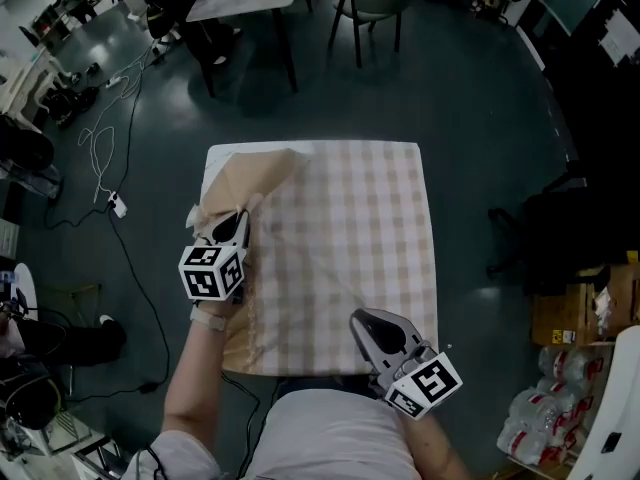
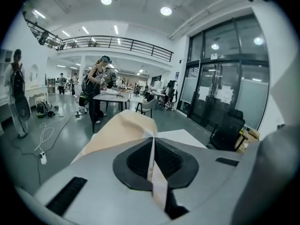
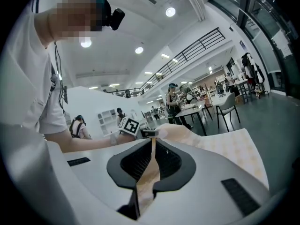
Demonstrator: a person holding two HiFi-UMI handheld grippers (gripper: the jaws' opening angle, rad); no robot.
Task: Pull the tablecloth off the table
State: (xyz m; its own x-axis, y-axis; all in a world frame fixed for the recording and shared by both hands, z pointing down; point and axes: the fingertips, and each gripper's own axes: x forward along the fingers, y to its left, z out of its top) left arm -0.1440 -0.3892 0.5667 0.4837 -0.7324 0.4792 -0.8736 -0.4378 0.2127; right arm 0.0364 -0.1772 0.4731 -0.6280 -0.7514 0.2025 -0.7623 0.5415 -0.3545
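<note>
Tablecloth (image 1: 350, 248), checked and limp, covers most of the table (image 1: 212, 160), with its left edge raised and folded over to show a plain tan underside. We have it pinched in both tools. The left gripper (image 1: 233, 226) is clamped on a thin fold near the far left corner, and the right gripper (image 1: 365, 323) on a fold at the near edge. We judge it light and soft, likely to bunch and slide easily, and best held by its edges and corners.

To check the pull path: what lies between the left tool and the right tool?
Only the checked tablecloth, pinched by left tool and right tool; the head view shows it.
</note>
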